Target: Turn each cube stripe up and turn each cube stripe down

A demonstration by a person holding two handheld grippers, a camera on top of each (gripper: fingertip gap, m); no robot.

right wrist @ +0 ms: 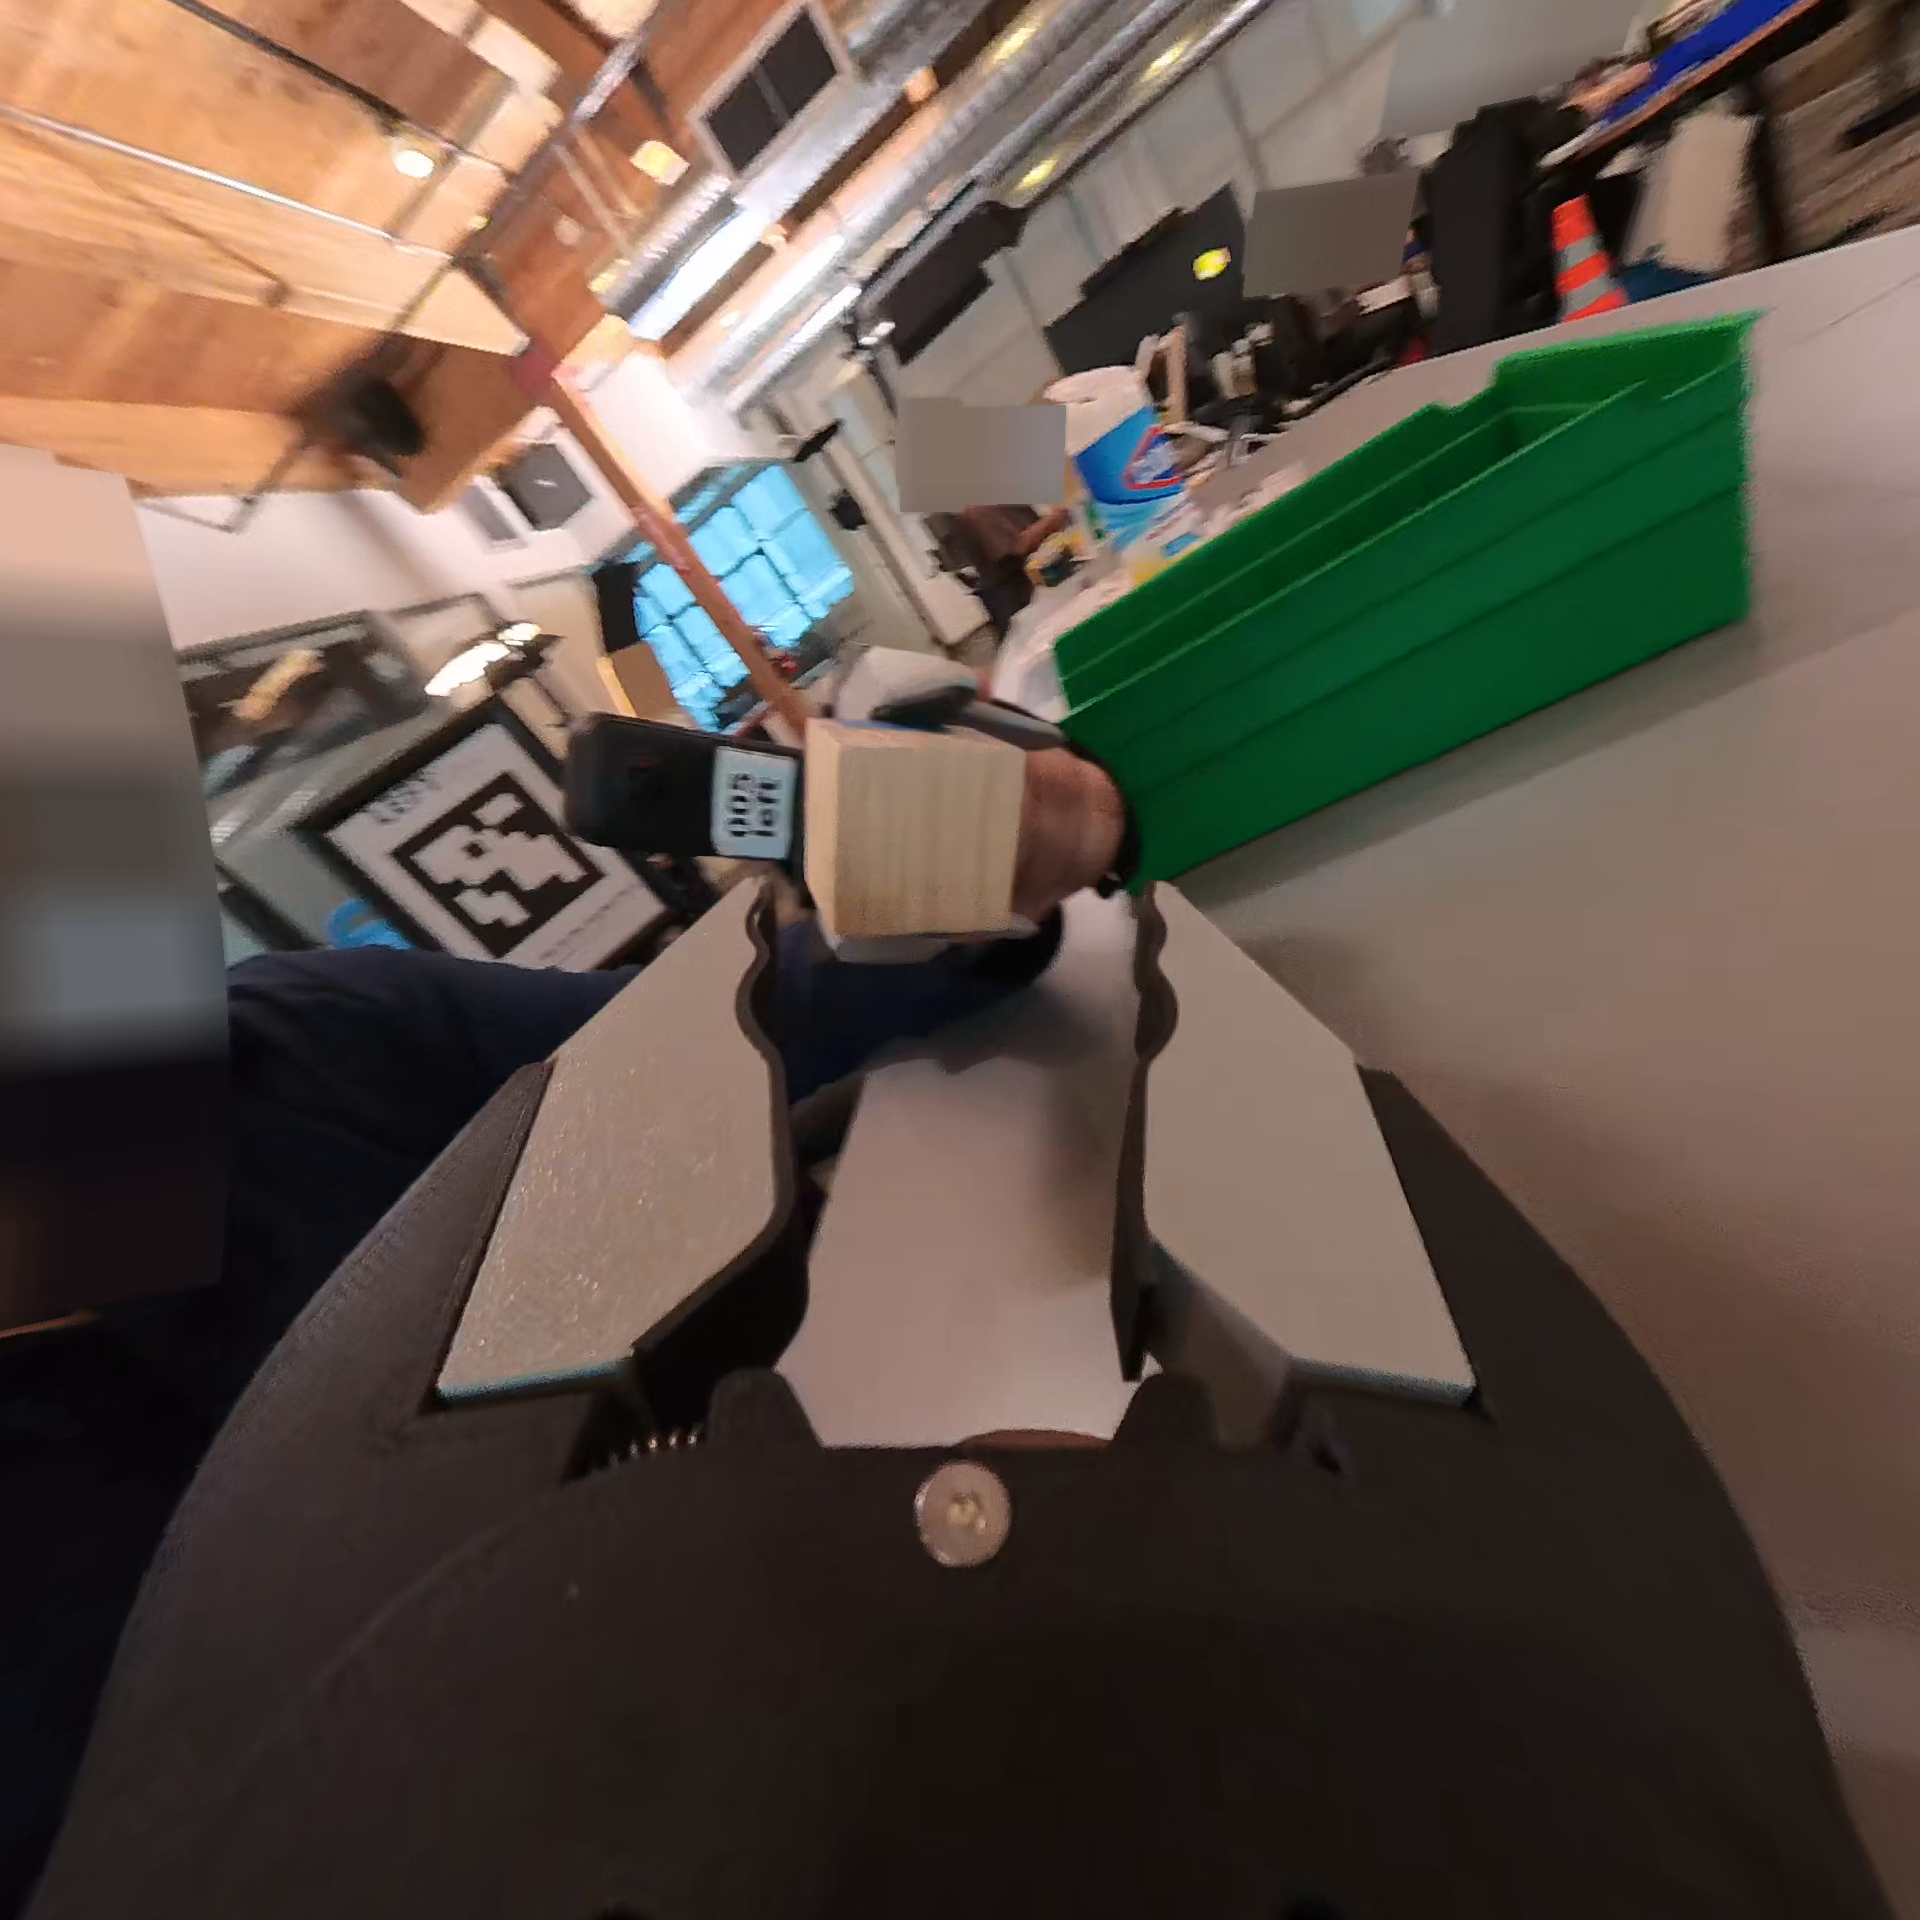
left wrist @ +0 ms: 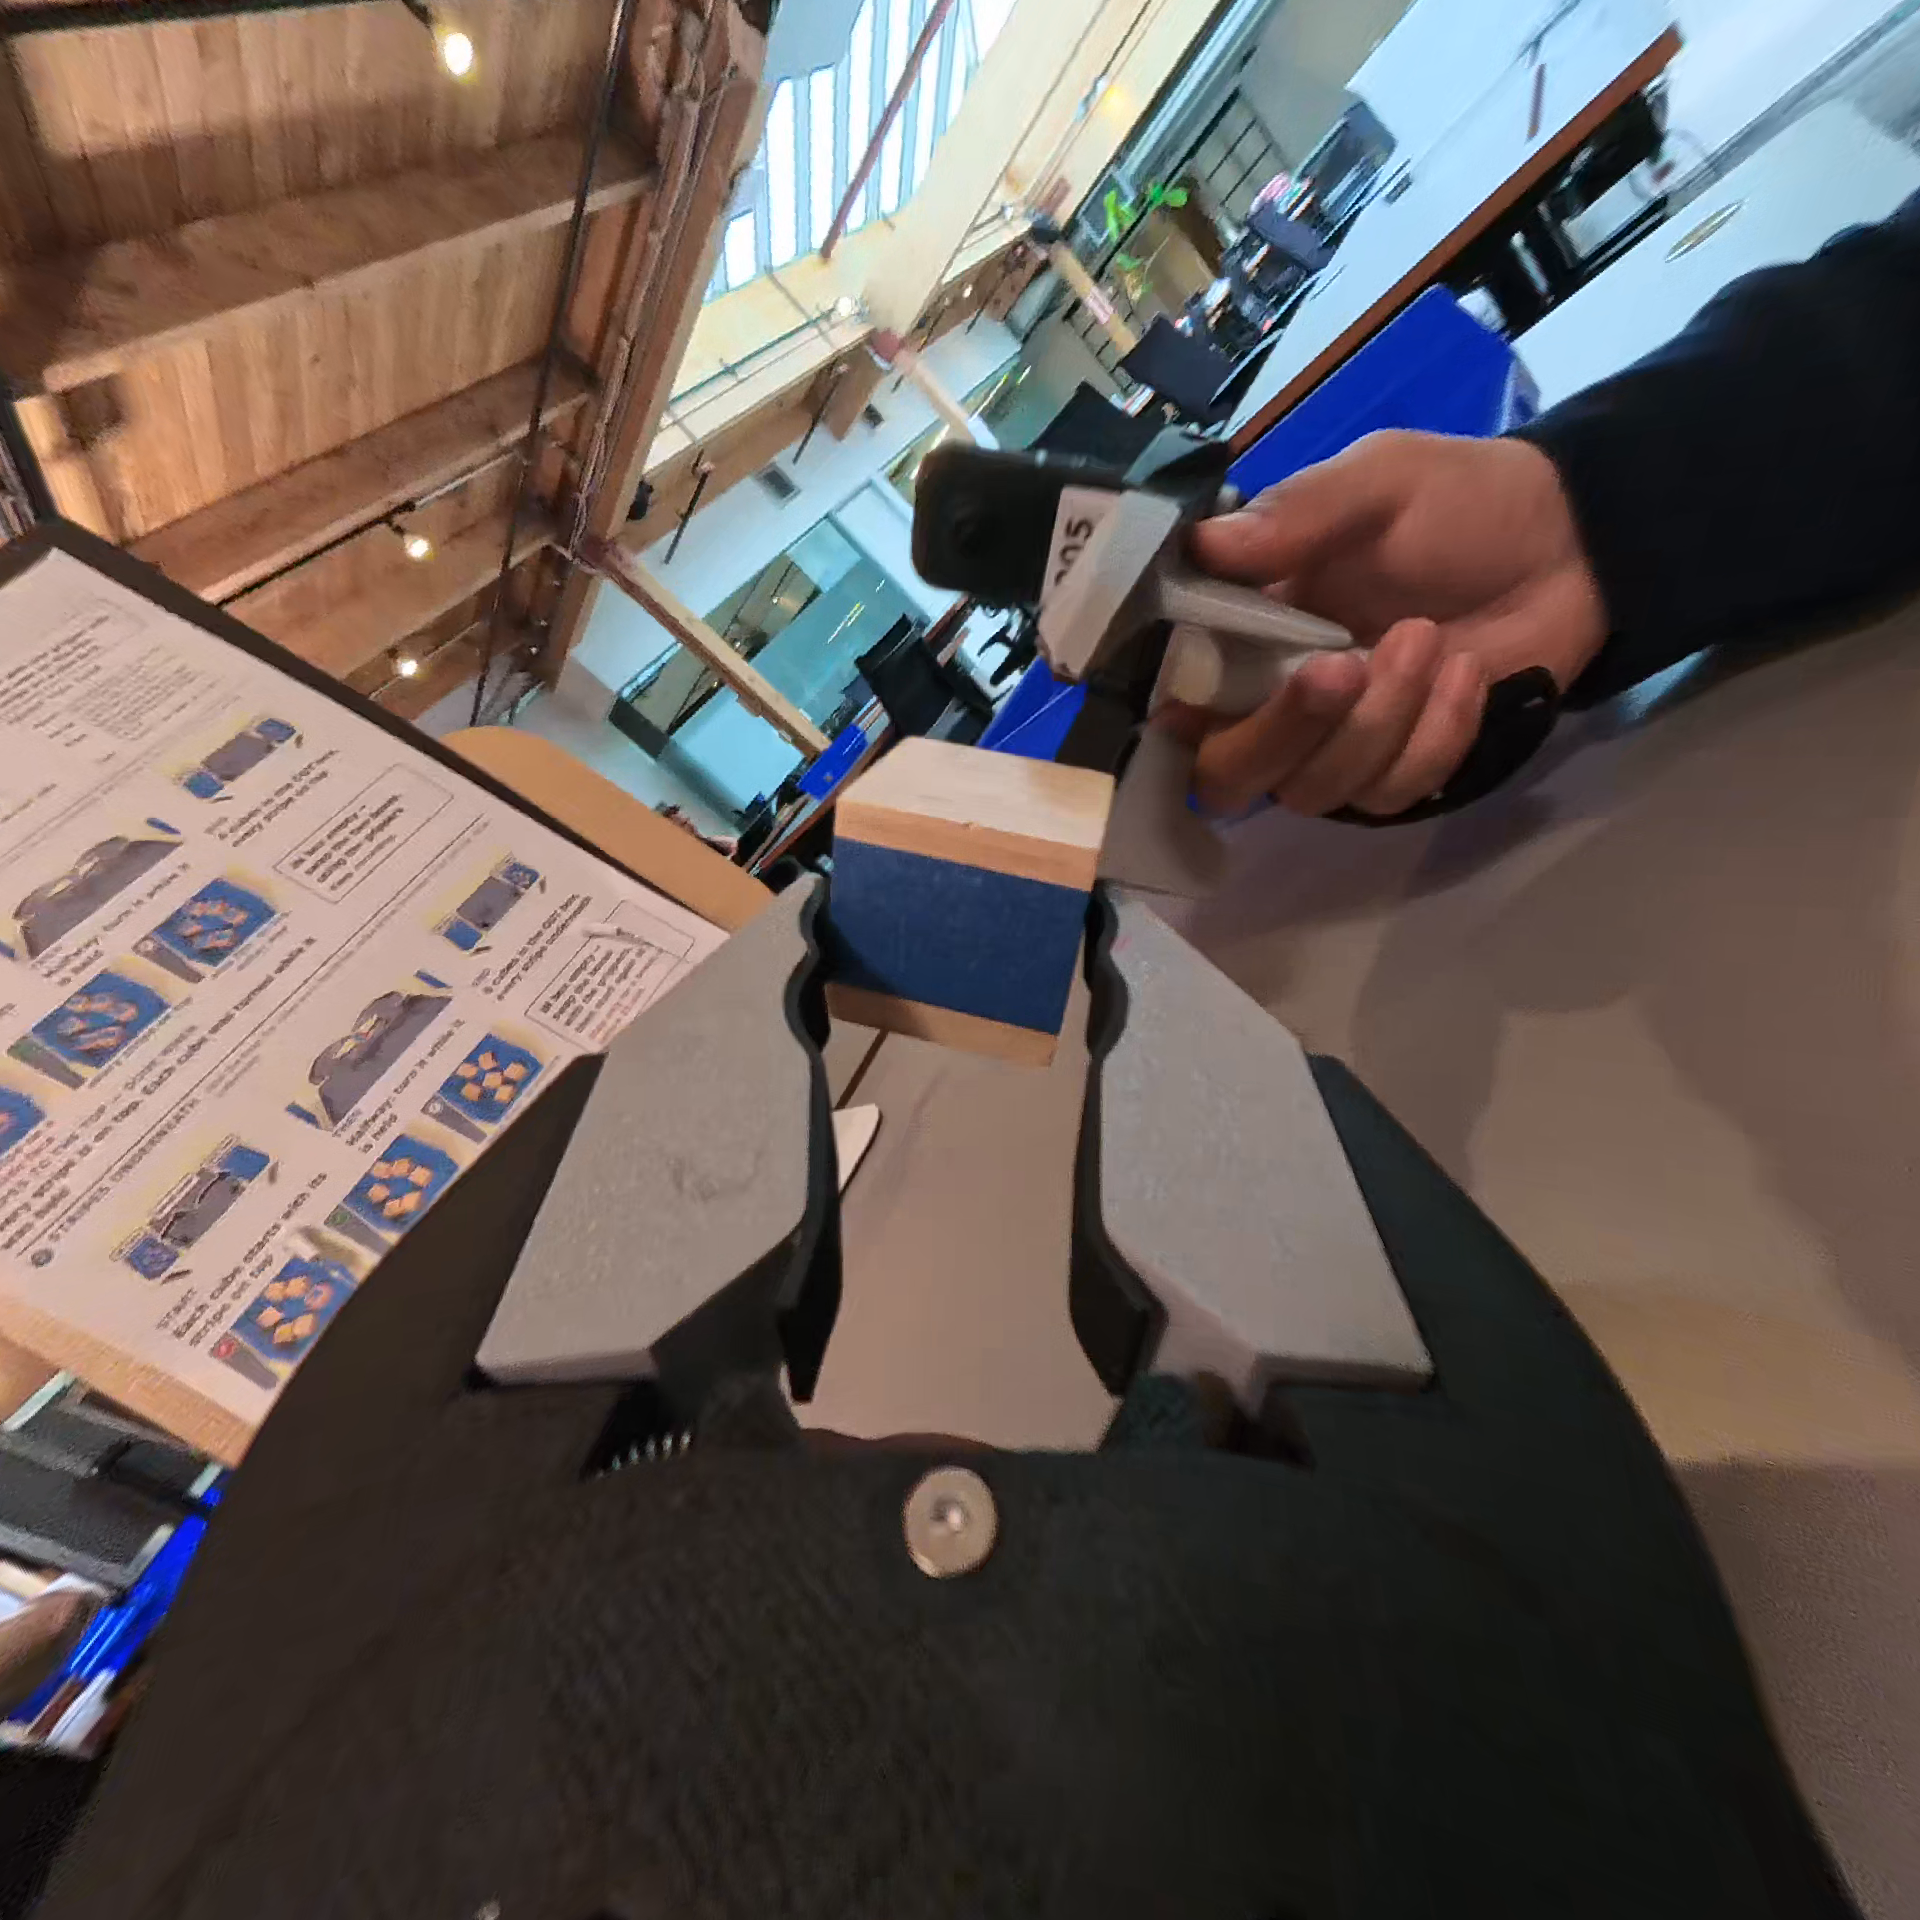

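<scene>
1. Wooden cube [left wrist: 961, 904] with a blue stripe across the face toward the camera sits pinched between the fingertips of the left gripper [left wrist: 956, 935], held up off the grey table [left wrist: 1558, 1091].
2. From the right wrist view the same cube [right wrist: 914, 831] shows a plain pale wood face, with no stripe visible on that side.
3. Beyond the cube in that view is the far gripper's black camera, carrying a small white label with printing that I leave unread.
4. The right gripper [right wrist: 951, 914] has its fingers spread apart with nothing between them; its tips are near the cube but apart from it.
5. A hand [left wrist: 1392, 623] in a dark sleeve holds the right gripper's handle.
6. An instruction sheet [left wrist: 260, 987] with small photos and printed text stands at the left.
7. A green bin [right wrist: 1455, 603] lies on the table farther off.
8. A black-and-white marker board [right wrist: 488, 847] stands in the background.
</scene>
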